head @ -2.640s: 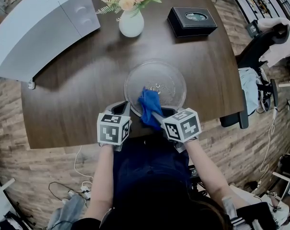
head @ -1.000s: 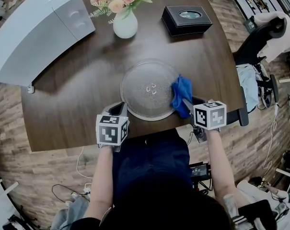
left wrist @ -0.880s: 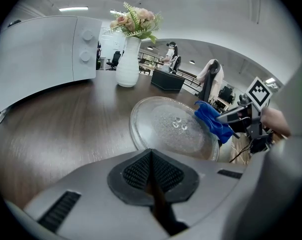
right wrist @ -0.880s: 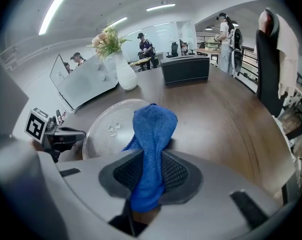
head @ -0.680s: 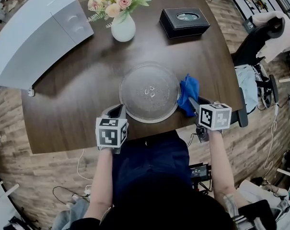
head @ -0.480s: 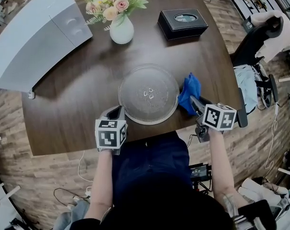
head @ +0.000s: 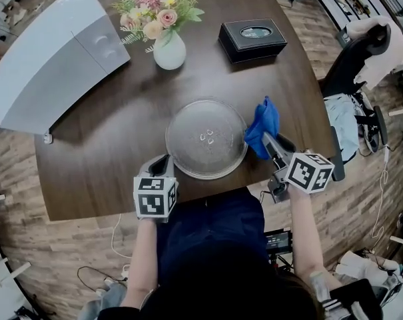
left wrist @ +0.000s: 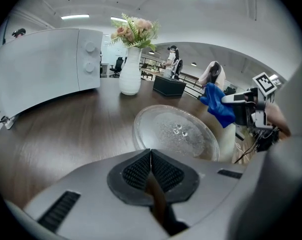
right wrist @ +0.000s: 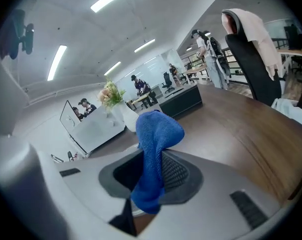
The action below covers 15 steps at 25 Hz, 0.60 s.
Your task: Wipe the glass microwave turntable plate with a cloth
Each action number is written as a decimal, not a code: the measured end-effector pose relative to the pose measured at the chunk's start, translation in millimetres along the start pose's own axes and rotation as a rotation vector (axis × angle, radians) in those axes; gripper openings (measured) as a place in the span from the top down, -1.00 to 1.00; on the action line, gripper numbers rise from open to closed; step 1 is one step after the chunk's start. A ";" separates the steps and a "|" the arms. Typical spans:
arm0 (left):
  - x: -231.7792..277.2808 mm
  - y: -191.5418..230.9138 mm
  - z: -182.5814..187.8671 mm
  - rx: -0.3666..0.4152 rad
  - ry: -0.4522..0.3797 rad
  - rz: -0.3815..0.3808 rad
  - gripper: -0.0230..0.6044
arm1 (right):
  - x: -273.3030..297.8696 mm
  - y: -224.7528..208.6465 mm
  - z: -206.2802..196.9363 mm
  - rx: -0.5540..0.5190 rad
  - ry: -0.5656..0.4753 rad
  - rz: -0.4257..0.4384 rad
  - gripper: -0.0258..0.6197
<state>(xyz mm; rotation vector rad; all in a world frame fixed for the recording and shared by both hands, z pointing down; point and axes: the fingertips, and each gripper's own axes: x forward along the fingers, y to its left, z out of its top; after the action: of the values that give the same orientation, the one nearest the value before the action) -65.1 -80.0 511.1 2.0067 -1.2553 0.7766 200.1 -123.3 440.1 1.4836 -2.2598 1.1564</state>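
Holding the blue cloth (head: 262, 124) pinched between its jaws, the right gripper (head: 273, 147) hung just off the right rim of the glass turntable plate (head: 206, 139), with the cloth lifted clear of the glass and bunched upward. Its own view showed the jaws clamped on the cloth's middle, one fold standing above them and a tail drooping below. The left gripper (head: 160, 164) sat at the plate's near-left edge with its jaws pressed together on nothing; whether it touched the rim could not be told.

Judged from this, the work stood between wiping strokes or near the end of wiping, since the cloth was off the plate. If more wiping was wanted, the next move called for bringing the cloth back down onto the glass and sweeping across it, while the plate, smooth glass on a slick surface, was kept from sliding or spinning; the left gripper looked well placed to brace it.

The plate lay flat near the front of a dark wooden tabletop (head: 114, 122). Farther back stood a white vase of flowers (head: 169, 45), a black box (head: 252, 39) to its right, and a white microwave (head: 51, 62) at the left corner. Wood-plank floor (head: 28, 245) surrounded the tabletop, and a dark office chair (head: 358, 55) draped with pale fabric stood to the right.
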 end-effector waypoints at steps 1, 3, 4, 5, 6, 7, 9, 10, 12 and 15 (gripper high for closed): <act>-5.5 0.1 4.4 0.004 -0.020 0.006 0.91 | -1.5 4.7 6.1 -0.004 -0.024 0.000 0.67; -18.1 0.9 18.2 0.017 -0.077 0.012 0.91 | -3.5 15.1 18.3 -0.037 -0.067 -0.007 0.67; -24.5 1.1 28.8 0.023 -0.117 0.012 0.91 | -4.1 20.0 25.4 -0.070 -0.089 -0.019 0.67; -30.8 0.9 41.6 0.027 -0.166 0.010 0.91 | -4.9 24.1 33.4 -0.112 -0.113 -0.036 0.68; -37.5 0.0 56.0 0.028 -0.223 0.007 0.91 | -6.2 27.6 42.0 -0.161 -0.140 -0.057 0.68; -44.9 -1.2 71.2 0.026 -0.285 0.003 0.91 | -7.8 31.0 50.5 -0.212 -0.166 -0.078 0.68; -61.5 -3.8 102.0 0.027 -0.414 0.000 0.91 | -11.9 37.9 66.4 -0.302 -0.217 -0.106 0.68; -69.7 -5.0 116.9 0.032 -0.473 0.003 0.91 | -14.2 41.1 74.3 -0.333 -0.242 -0.112 0.68; -83.1 -7.0 143.5 0.047 -0.573 0.015 0.91 | -18.4 45.6 90.3 -0.364 -0.293 -0.114 0.68; -94.2 -12.1 168.9 0.058 -0.665 0.025 0.91 | -21.2 51.5 109.2 -0.425 -0.354 -0.113 0.68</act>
<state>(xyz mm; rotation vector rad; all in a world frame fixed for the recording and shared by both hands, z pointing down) -64.3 -155.1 332.4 2.3974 -1.6248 0.1384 192.7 -175.3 329.4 1.7013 -2.3966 0.3631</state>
